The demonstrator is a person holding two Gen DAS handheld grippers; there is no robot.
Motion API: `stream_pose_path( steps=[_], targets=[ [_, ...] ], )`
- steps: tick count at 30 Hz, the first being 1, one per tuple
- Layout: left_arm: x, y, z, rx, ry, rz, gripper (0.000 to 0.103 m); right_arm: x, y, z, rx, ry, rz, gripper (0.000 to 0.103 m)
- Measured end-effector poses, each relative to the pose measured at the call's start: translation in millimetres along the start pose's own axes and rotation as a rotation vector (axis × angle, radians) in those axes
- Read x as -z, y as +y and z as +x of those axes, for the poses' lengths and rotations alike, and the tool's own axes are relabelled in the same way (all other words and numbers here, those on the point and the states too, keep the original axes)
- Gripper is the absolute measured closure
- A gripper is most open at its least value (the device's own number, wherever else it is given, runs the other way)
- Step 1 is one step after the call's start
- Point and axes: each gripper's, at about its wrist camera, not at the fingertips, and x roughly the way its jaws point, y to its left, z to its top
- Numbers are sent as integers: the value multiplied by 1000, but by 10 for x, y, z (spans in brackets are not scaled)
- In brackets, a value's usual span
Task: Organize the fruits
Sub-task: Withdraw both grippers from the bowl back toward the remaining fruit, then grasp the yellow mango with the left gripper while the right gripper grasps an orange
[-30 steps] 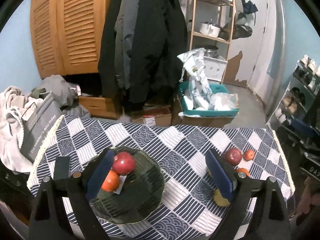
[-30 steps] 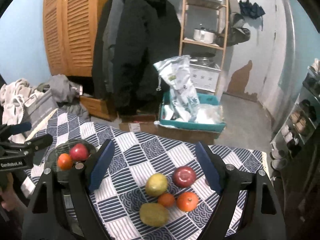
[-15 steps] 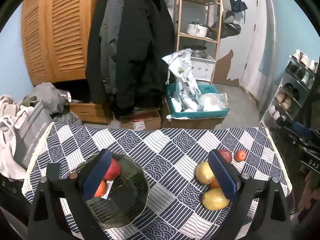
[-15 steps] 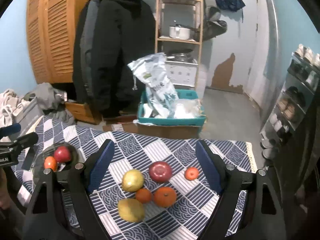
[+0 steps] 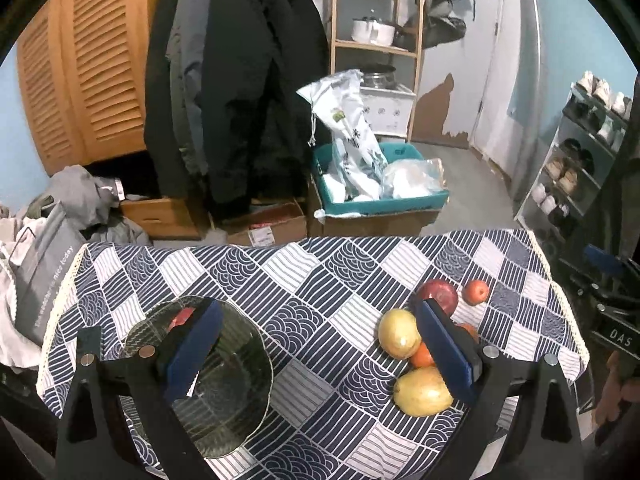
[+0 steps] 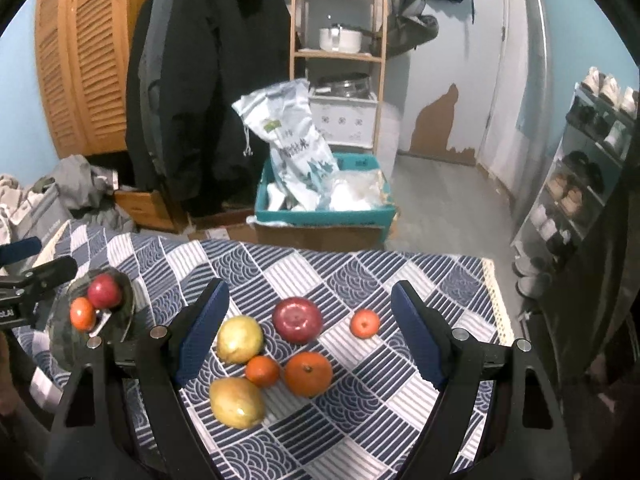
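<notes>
A dark glass plate sits at the table's left; in the right wrist view it holds a red apple and a small orange fruit. On the cloth at the right lie a red apple, two yellow pears, a large orange, a small orange and a small red-orange fruit. My left gripper is open and empty above the table, between plate and fruit pile. My right gripper is open and empty, raised above the pile.
The table carries a blue-and-white patterned cloth. Behind it stand a teal crate with bags, cardboard boxes, hanging coats and a wooden shelf. A shoe rack is at the right; clothes lie at the left.
Both grippers have pulled back and risen, so the table looks smaller and the fruit pile sits farther into view. Both stay open. The fruits have not moved.
</notes>
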Motion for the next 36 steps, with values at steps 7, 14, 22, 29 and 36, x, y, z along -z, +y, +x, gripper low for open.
stream_pose_path(
  steps=[7, 14, 22, 29, 36],
  targets=[
    [71, -57, 315, -10, 67, 20, 5, 147, -8, 326, 23, 90, -12, 20],
    [182, -128, 626, -30, 144, 58, 5, 355, -116, 722, 12, 210, 31, 20],
    [297, -196, 1001, -30, 224, 65, 5, 595, -219, 1186, -7, 338, 90, 20],
    [391, -238, 1267, -18, 280, 49, 5, 766, -212, 1411, -13, 406, 89, 20],
    [448, -281, 1436, -22, 309, 55, 5, 886, -222, 1576, -14, 452, 85, 20]
  ],
)
